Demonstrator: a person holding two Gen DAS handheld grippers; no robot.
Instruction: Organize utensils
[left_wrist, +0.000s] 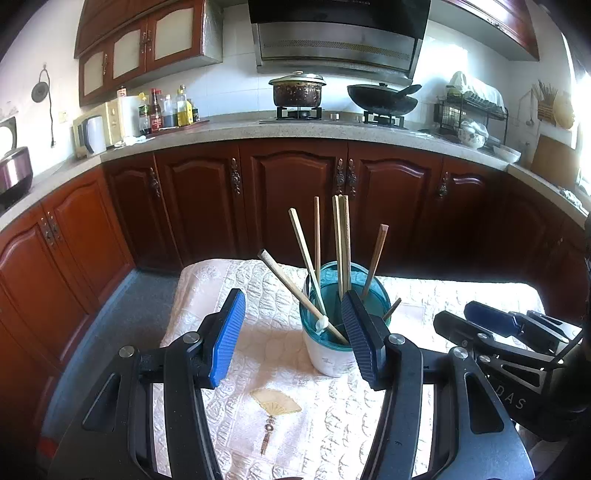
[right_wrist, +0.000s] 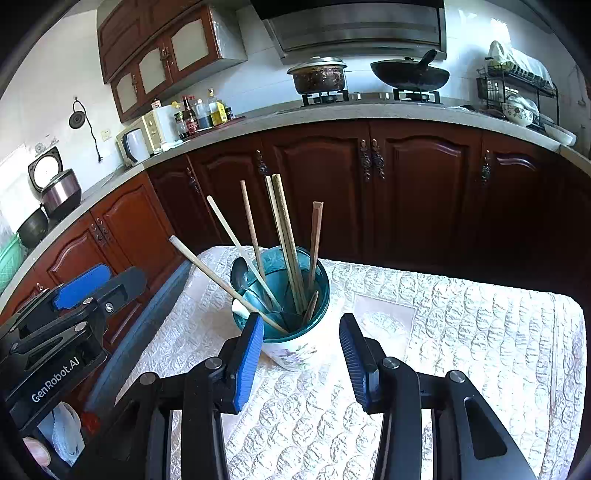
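The surface (right_wrist: 461, 332), covered by a pale quilted cloth (left_wrist: 280, 354) with a small fan motif (left_wrist: 275, 402) sewn into it, stands in front of a run of dark red-brown kitchen cabinets (right_wrist: 417, 177). The utensil cup (right_wrist: 291, 332), white below with a see-through teal collar on top, is the landmark here; it stands upright on the cloth toward the far edge of the surface.

Behind the cup, beyond the cabinets, a lidded pot (left_wrist: 297, 90) and a black wok (left_wrist: 382, 98) sit on the stove burners, and bottles (left_wrist: 166, 110) cluster on the worktop to the cup's far left.

The left tongs (left_wrist: 293, 332) hover just in front of the cup and a little to its left, with the jaws apart and nothing between them; the right-hand pad overlaps the cup's rim in the left wrist view, though contact cannot be told. The right tongs (right_wrist: 301, 350) sit directly in front of the cup, jaws parted at a moderate gap and empty, with the cup's base showing between them.

Inside the cup, several chopsticks (right_wrist: 284, 236) stand upright or lean outward, one long pale one (right_wrist: 221, 280) slanting far to the cup's left. A metal spoon (right_wrist: 242, 275) rests against the inner left wall of the cup, bowl upward, and a small white piece (left_wrist: 321, 323) shows at the rim.
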